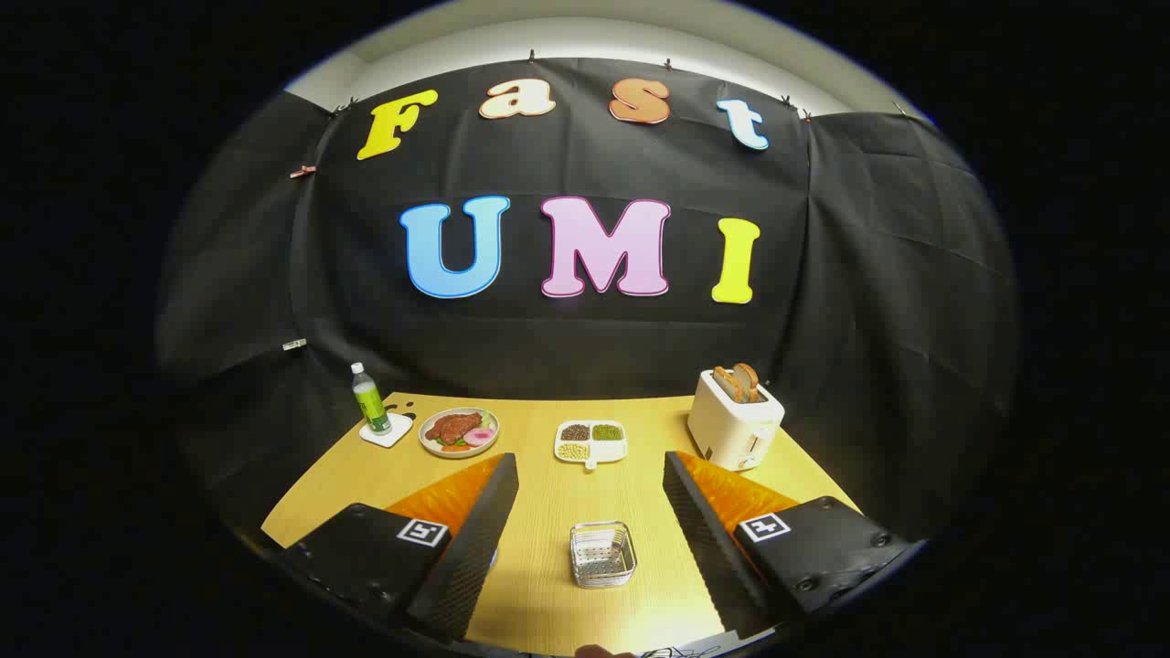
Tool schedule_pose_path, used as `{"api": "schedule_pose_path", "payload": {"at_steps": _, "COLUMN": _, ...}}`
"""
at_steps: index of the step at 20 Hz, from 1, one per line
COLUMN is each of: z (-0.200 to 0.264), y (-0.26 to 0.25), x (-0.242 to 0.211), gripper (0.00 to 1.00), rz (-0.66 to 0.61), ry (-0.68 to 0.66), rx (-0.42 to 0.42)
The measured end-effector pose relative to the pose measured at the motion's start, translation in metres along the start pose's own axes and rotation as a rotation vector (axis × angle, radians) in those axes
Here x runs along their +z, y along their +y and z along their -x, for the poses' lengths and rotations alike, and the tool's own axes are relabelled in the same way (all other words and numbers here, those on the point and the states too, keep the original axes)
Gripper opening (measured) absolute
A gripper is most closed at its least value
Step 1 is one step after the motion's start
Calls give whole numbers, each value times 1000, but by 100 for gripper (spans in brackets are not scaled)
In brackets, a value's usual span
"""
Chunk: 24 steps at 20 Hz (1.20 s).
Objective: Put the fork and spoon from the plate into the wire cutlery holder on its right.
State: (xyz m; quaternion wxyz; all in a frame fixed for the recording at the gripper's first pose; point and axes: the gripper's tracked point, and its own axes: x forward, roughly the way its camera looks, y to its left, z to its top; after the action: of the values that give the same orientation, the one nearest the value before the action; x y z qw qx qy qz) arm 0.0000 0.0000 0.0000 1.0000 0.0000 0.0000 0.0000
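Note:
My gripper is open and held above the wooden table, with a wide gap and nothing between its fingers. The wire cutlery holder, a small square metal basket, stands on the table in the gap between the fingers, near the front edge, and looks empty. The left finger covers the tabletop just to the holder's left.
Beyond the fingertips lie a white divided tray of beans and a plate of meat and vegetables. A green bottle stands on a white coaster at the back left. A white toaster with bread stands at the back right.

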Motion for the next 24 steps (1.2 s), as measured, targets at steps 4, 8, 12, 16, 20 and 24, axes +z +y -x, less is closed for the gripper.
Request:
{"api": "schedule_pose_path", "payload": {"at_steps": 4, "z": 1, "y": 4, "x": -3, "gripper": 99, "rz": 8, "ry": 8, "rx": 11}}
{"api": "schedule_pose_path", "payload": {"at_steps": 8, "z": 1, "y": 2, "x": -9, "gripper": 99, "rz": 8, "ry": 29, "rx": 9}}
{"api": "schedule_pose_path", "payload": {"at_steps": 12, "z": 0, "y": 5, "x": -16, "gripper": 99, "rz": -12, "ry": 55, "rx": 16}}
{"api": "schedule_pose_path", "payload": {"at_steps": 16, "z": -3, "y": 9, "x": -19, "gripper": 99, "rz": -6, "ry": 71, "rx": 33}}
{"api": "schedule_pose_path", "payload": {"at_steps": 20, "z": -11, "y": 21, "x": -25, "gripper": 99, "rz": 1, "ry": 96, "rx": 62}}
{"api": "schedule_pose_path", "payload": {"at_steps": 24, "z": -28, "y": 53, "x": -44, "gripper": 99, "rz": 26, "ry": 172, "rx": 131}}
